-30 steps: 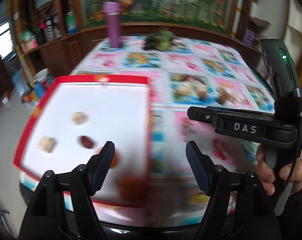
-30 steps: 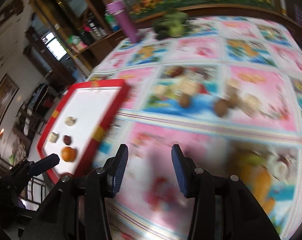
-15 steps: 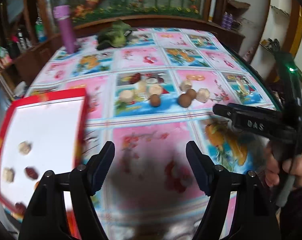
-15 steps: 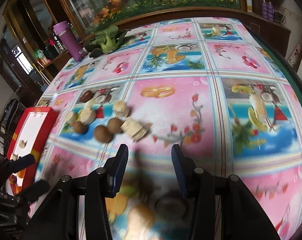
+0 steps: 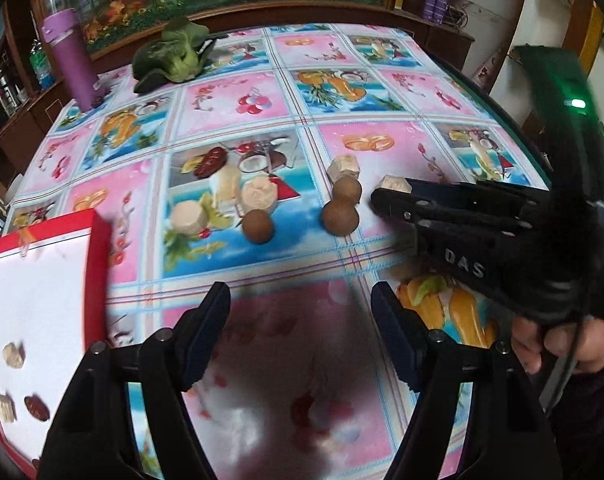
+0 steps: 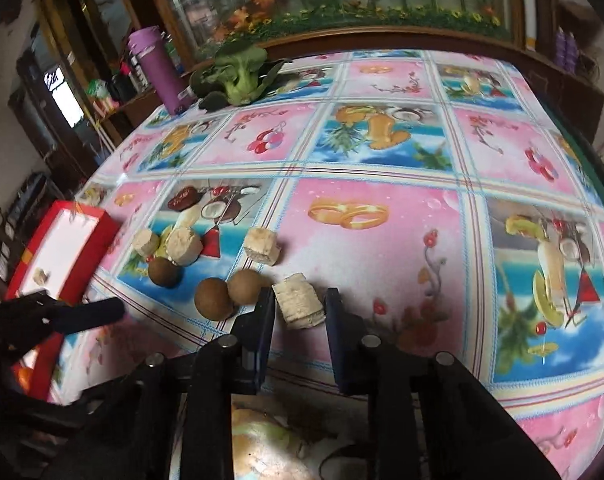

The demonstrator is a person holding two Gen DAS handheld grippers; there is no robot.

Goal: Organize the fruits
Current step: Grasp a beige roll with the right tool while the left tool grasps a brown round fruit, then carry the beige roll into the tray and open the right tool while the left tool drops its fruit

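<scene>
Several pale fruit chunks and three brown round fruits (image 5: 340, 217) lie in the middle of a fruit-print tablecloth. My right gripper (image 6: 300, 305) is open with its fingers on either side of one pale chunk (image 6: 299, 306), not closed on it; it also shows in the left wrist view (image 5: 386, 198). Two brown fruits (image 6: 214, 299) sit just left of it. My left gripper (image 5: 300, 308) is open and empty above the cloth, nearer than the fruits. A red-rimmed white tray (image 5: 42, 280) at the left holds pale pieces (image 5: 13, 355) and a dark red date (image 5: 36, 407).
A purple bottle (image 5: 71, 62) and a leafy green vegetable (image 5: 174, 56) stand at the far side of the table. A dark red date (image 5: 210, 162) lies among the chunks. The table's edge curves along the right (image 6: 598, 168). Shelves with bottles stand at far left.
Both grippers have swung right, away from the tray toward the fruit cluster. The right gripper has come down around a pale chunk. Both stay open.
</scene>
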